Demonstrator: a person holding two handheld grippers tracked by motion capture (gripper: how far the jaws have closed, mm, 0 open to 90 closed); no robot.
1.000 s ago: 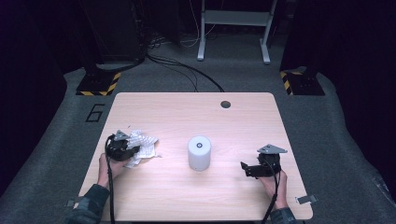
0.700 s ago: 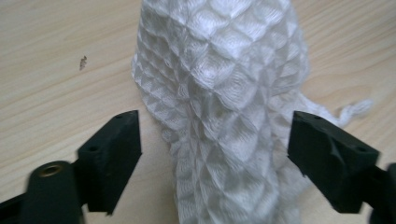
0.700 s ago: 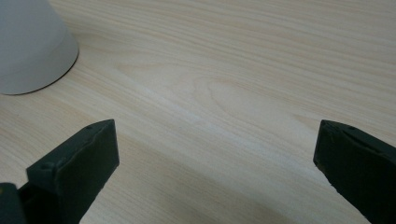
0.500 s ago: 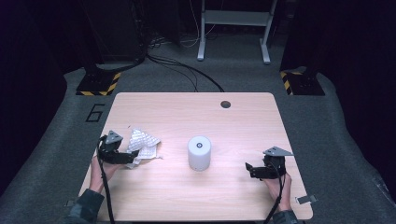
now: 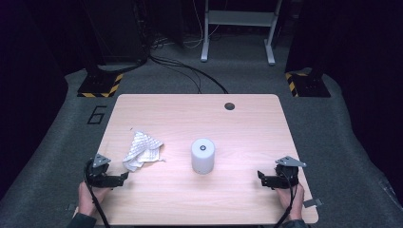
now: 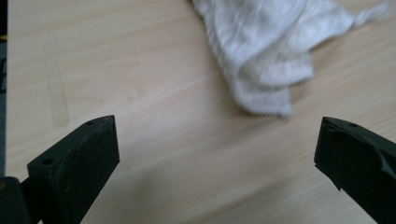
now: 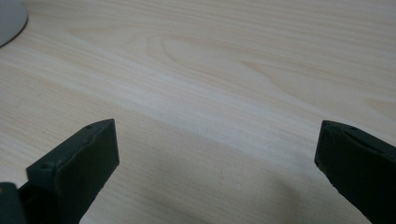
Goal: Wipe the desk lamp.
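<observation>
High view: parked above the near edge of the desk (image 5: 199, 114), facing forward and down, far off. Left tool view: low, super close, aimed at the white cloth (image 6: 271, 51), also seen from above (image 5: 142, 149). Right tool view: just as low, grazing bare wood beside the white cylinder (image 7: 9, 18).

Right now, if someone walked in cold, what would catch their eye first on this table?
Probably the white cylinder standing upright near the middle of the wooden table, bright against the dark room. Next, the crumpled white cloth lying to its left. The left gripper sits just short of the cloth with its jaws open and nothing between them, while the right gripper rests open near the table's right edge.
</observation>
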